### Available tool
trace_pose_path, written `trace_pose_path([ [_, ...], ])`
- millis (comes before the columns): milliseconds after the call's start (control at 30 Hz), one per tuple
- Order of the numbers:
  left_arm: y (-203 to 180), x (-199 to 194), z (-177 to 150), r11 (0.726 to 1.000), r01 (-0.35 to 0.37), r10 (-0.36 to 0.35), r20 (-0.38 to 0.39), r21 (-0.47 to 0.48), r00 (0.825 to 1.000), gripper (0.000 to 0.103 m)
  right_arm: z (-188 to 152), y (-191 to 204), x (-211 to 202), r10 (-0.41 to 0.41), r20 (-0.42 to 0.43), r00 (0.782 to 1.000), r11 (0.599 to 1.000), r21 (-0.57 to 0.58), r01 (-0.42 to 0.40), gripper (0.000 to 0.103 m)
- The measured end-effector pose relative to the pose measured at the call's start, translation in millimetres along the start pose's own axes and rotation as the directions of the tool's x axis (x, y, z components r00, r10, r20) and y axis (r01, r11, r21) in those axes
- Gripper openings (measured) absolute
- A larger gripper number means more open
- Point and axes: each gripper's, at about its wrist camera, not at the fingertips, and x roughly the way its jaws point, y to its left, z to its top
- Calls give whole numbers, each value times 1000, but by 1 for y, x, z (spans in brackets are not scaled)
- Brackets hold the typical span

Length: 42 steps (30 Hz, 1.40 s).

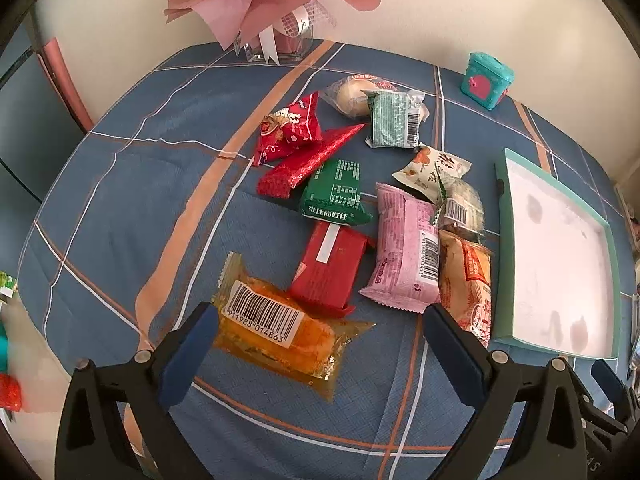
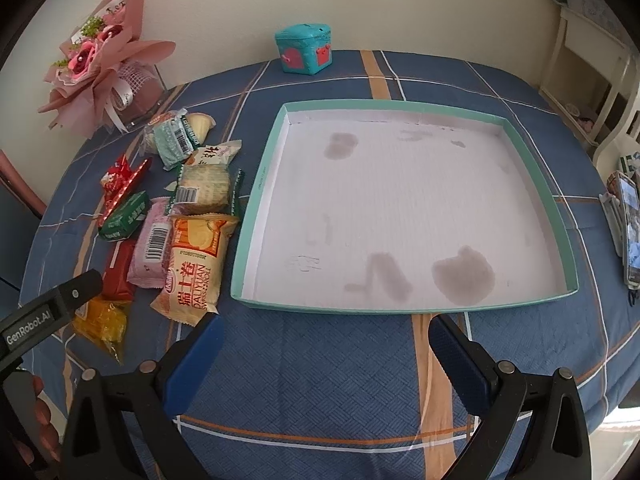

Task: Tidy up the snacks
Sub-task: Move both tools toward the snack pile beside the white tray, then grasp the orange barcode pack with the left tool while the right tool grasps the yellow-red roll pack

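Several wrapped snacks lie in a loose pile on the blue plaid tablecloth. Nearest my left gripper (image 1: pixel 320 328) is an orange packet with a barcode (image 1: pixel 276 328); the gripper is open and empty, just above and behind it. Behind it lie a red packet (image 1: pixel 328 266), a pink packet (image 1: pixel 404 246), a green packet (image 1: pixel 334 196) and an orange Swiss roll pack (image 1: pixel 468 284). A teal tray with a white, stained floor (image 2: pixel 260 184) holds no snacks. My right gripper (image 2: pixel 324 340) is open and empty, just in front of the tray's near rim. The Swiss roll pack (image 2: pixel 196 264) lies left of it.
A pink bouquet in a glass vase (image 1: pixel 276 40) stands at the table's back. A small teal box (image 2: pixel 306 50) sits behind the tray. A phone (image 2: pixel 632 232) lies at the right table edge. White furniture (image 2: pixel 580 64) stands beyond.
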Motion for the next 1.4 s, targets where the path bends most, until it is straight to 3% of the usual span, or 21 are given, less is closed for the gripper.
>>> trace_pose_path([
  [233, 1, 2, 2, 1000, 0, 0, -9, -14, 1000, 97, 0, 3, 1, -5, -6, 1000, 1000, -18, 4, 103],
  [1200, 3, 8, 0, 1000, -9, 8, -44, -14, 999, 97, -1, 8, 5, -11, -24, 1000, 1000, 0, 11, 103],
  [1400, 29, 7, 3, 992, 14, -19, -39, -123, 999, 97, 4, 28, 0, 64, 9, 998, 998, -1, -64, 103],
])
